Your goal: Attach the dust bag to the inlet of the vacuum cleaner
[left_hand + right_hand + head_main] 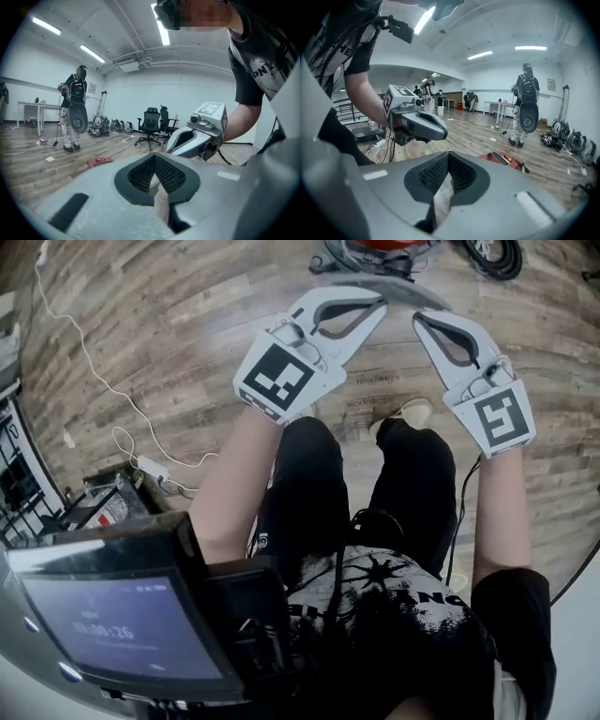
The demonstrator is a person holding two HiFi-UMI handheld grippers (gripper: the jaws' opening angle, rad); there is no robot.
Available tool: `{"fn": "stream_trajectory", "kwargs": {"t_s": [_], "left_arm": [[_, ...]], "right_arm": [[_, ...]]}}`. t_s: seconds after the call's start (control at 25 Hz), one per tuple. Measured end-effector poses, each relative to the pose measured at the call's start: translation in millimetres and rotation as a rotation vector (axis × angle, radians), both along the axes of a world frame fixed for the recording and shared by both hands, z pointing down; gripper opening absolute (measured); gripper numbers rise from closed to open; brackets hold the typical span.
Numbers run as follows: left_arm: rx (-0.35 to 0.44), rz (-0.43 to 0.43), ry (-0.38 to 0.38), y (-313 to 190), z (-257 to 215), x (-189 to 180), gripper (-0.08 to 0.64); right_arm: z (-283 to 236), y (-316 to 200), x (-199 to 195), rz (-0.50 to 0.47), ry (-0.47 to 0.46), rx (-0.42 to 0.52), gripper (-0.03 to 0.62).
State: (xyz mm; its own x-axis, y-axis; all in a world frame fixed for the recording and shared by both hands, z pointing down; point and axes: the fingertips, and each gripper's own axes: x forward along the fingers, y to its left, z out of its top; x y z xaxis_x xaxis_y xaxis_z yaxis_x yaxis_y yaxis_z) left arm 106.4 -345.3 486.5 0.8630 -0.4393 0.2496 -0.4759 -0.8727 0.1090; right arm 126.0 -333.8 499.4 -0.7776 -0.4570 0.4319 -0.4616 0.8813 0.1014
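Vacuum cleaner [375, 251] lies at twelve o'clock, beyond the left hand-held gripper [379, 304] and right hand-held gripper [419, 321], both closed on nothing; reaching unopened, they could merely knock it.

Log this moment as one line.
left gripper: shut, empty | right gripper: shut, empty | vacuum cleaner: on floor, untouched

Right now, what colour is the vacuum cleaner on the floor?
Red; the vacuum cleaner shows best in the right gripper view.
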Motion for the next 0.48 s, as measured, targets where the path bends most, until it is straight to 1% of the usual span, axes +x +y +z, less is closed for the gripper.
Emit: {"fn": "stream_trajectory", "kwargs": {"t_s": [0.12, 0.2, 0.32, 0.4, 0.48], "left_arm": [[-0.027, 0.016, 0.023, 18, -55, 0, 0.003], [-0.036, 0.026, 0.032, 31, -92, -5, 0.003], [-0.043, 0.042, 0.045, 43, -148, -17, 0.003], [-0.067, 0.057, 0.067, 57, -184, -27, 0.003], [-0.087, 0.061, 0.07, 70, -214, -41, 0.003]], "right_arm": [[-56, 19, -7, -0.035, 0.039, -0.003, 0.005], [-95, 31, -15, -0.028, 0.023, -0.019, 0.005], [-151, 43, -24, 0.028, -0.033, -0.056, 0.005], [-181, 56, -30, 0.066, -0.059, -0.103, 0.005], [-206, 70, -37, 0.103, -0.074, -0.141, 0.005]]}}
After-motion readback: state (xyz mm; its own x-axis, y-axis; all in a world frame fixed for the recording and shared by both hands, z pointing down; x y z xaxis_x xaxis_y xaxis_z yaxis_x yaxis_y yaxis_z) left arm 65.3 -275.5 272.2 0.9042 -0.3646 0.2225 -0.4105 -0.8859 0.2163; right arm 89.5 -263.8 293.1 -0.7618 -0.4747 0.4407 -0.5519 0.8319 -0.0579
